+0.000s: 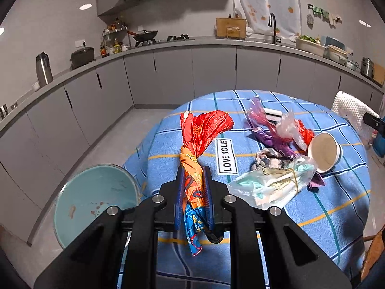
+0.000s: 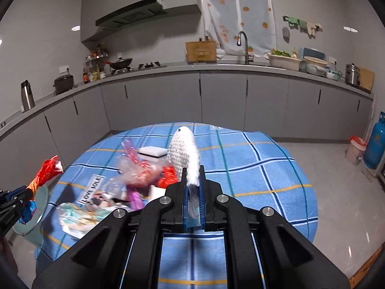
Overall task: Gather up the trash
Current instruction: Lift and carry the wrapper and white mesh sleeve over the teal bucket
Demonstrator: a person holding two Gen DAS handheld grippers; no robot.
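My left gripper (image 1: pixel 194 171) is shut on a crumpled red, orange and blue snack wrapper (image 1: pixel 199 139), held above the left edge of the blue checked tablecloth (image 1: pixel 324 207). A light blue bin (image 1: pixel 96 197) stands on the floor just left of it. My right gripper (image 2: pixel 193 175) is shut on a white foam net sleeve (image 2: pixel 184 151), held above the table. A pile of trash lies on the table: purple and pink wrappers (image 1: pixel 272 130), a clear plastic bag (image 1: pixel 274 183), a tipped white paper cup (image 1: pixel 324 151). The pile (image 2: pixel 134 175) also shows in the right wrist view.
A "LOVE SOLE" label (image 1: pixel 227 156) is on the cloth. A white sponge block (image 2: pixel 152 151) lies behind the pile. Grey kitchen cabinets (image 1: pixel 192 72) curve behind the table. A blue gas cylinder (image 2: pixel 375 144) and a white bucket (image 2: pixel 356 149) stand at far right.
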